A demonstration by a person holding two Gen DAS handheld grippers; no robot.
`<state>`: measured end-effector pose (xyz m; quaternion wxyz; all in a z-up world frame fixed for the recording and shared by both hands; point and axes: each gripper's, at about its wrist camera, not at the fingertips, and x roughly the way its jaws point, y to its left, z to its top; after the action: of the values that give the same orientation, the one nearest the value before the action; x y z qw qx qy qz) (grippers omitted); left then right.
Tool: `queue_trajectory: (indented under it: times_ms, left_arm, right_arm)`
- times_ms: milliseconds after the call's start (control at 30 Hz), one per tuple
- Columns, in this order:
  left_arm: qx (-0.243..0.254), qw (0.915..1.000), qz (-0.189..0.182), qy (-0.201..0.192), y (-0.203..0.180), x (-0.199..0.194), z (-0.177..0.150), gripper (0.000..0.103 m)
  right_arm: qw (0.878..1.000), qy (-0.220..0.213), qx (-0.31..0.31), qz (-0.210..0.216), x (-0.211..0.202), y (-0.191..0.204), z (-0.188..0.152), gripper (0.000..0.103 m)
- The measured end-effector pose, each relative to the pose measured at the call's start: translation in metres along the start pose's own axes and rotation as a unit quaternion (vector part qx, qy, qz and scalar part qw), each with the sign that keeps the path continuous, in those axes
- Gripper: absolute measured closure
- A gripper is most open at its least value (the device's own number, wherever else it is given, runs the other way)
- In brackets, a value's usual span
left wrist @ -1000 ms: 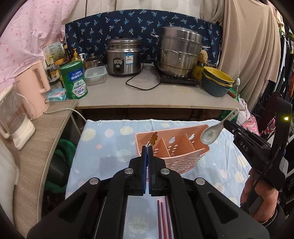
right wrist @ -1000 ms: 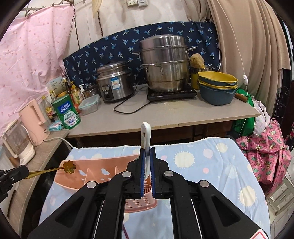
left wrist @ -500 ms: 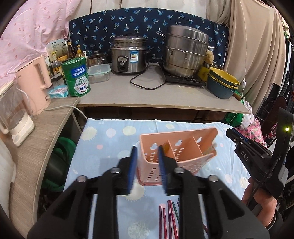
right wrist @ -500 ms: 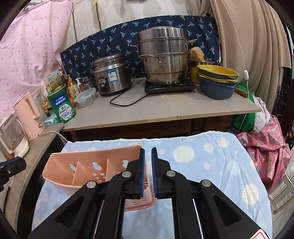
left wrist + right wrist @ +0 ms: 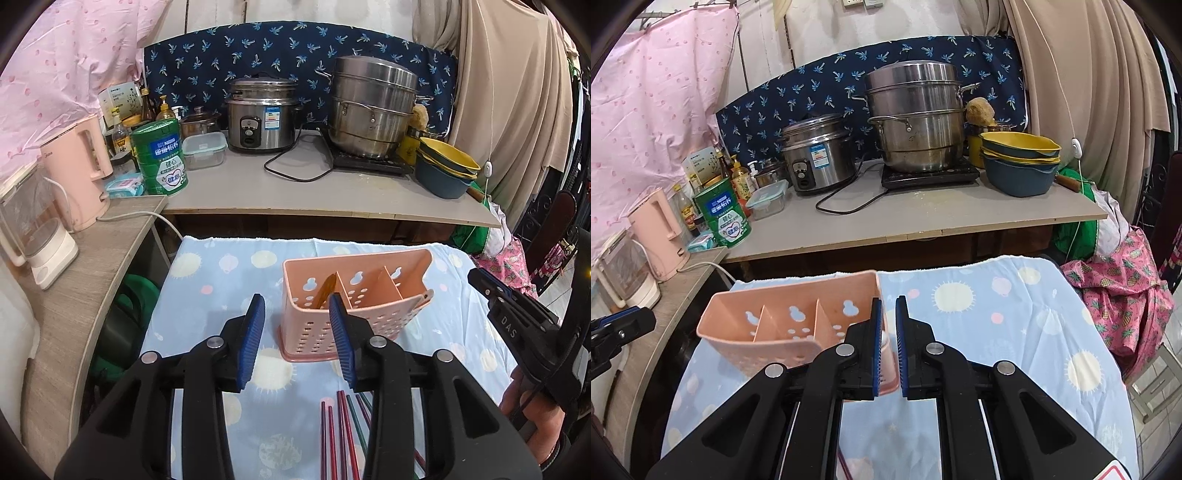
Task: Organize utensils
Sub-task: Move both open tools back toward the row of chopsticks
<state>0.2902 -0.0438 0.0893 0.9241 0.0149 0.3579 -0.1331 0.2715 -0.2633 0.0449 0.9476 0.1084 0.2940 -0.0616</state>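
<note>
Two utensils have been released into the pink perforated plastic caddy: left gripper newly spread and empty, right gripper nearly closed on nothing, coloured chopsticks still outstanding.

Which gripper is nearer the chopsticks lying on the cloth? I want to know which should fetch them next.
Left. The left gripper hangs right above the chopsticks, jaws open. The right gripper sits off to their right, beside the pink caddy, jaws nearly together and empty.

Black plastic gripper arms are fitted with ribbed blue pads and silver screws; "DAS" is printed on the right gripper
</note>
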Motion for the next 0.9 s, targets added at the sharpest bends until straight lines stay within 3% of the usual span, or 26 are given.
queue_trajectory:
  times_ms: [400, 533, 900]
  left_arm:
    - [0.003, 0.9998, -0.003, 0.017, -0.004, -0.029, -0.043, 0.067]
    - [0.008, 0.9996, -0.003, 0.027, -0.008, -0.037, -0.066, 0.062]
    - [0.019, 0.9984, 0.007, 0.053, -0.015, -0.059, -0.138, 0.062]
  right_arm:
    - [1.0, 0.023, 0.005, 0.012, -0.054, 0.001, -0.064, 0.094]
    - [0.999, 0.04, 0.01, 0.008, -0.07, -0.005, -0.093, 0.094]
    - [0.996, 0.09, 0.009, -0.009, -0.106, -0.024, -0.17, 0.094]
